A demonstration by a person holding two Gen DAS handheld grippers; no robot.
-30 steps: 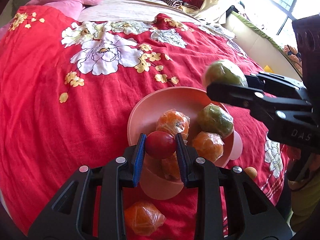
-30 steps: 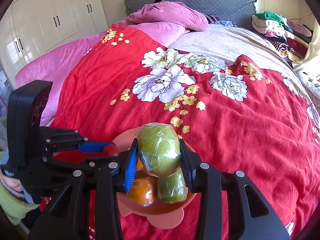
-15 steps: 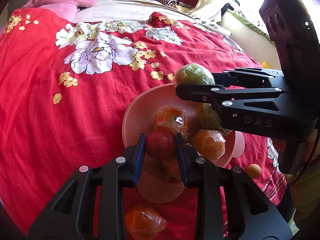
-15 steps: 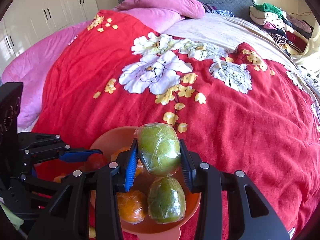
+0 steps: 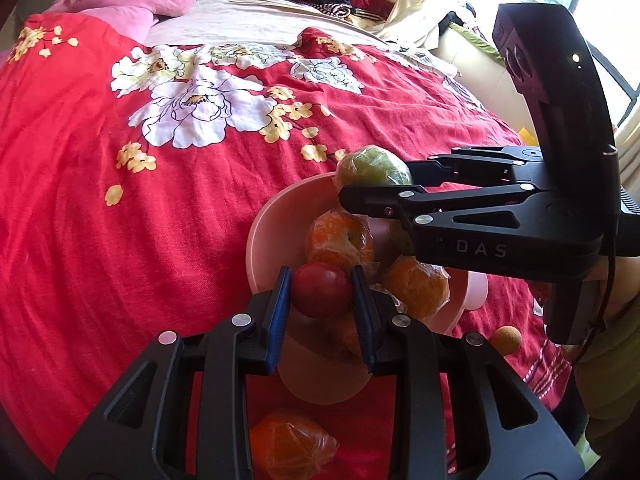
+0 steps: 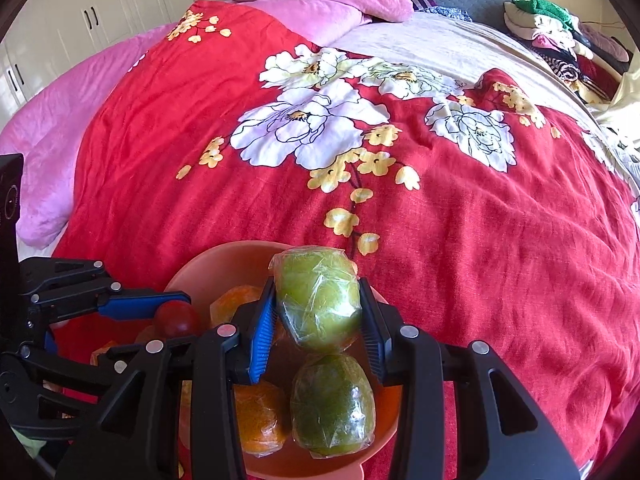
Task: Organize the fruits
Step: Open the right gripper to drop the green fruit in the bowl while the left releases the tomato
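Fruits, left wrist view: a red fruit [image 5: 320, 289] sits clamped between the narrow jaws of the left tool [image 5: 320, 300], right over the near rim of the pink bowl [image 5: 276, 220] at 6 o'clock of it. Bowl rests on the red floral bedspread [image 5: 120, 220]. Wrapped oranges [image 5: 340, 238] lie inside the bowl; one more wrapped orange [image 5: 290, 446] lies outside on the bedspread at 6 o'clock, plus a small round tan fruit [image 5: 506, 340] at 4 o'clock. Right tool [image 5: 374, 188] comes in from 3 o'clock, gripping a wrapped green fruit [image 5: 372, 168] over the far rim.

Right wrist view: right tool [image 6: 318, 316] pinches the wrapped green fruit [image 6: 318, 300] between both pads, hanging over the bowl [image 6: 224, 268] interior. A second green fruit [image 6: 332, 404] and an orange [image 6: 260, 418] lie below it in the bowl. Left tool [image 6: 160, 316] with the red fruit [image 6: 178, 318] is at 9 o'clock.

Step, as I judge it: placing, both hands loaded above the bowl. Next move calls for lowering each fruit into a free gap, then opening the jaws; the stray orange and the small fruit are left to collect.
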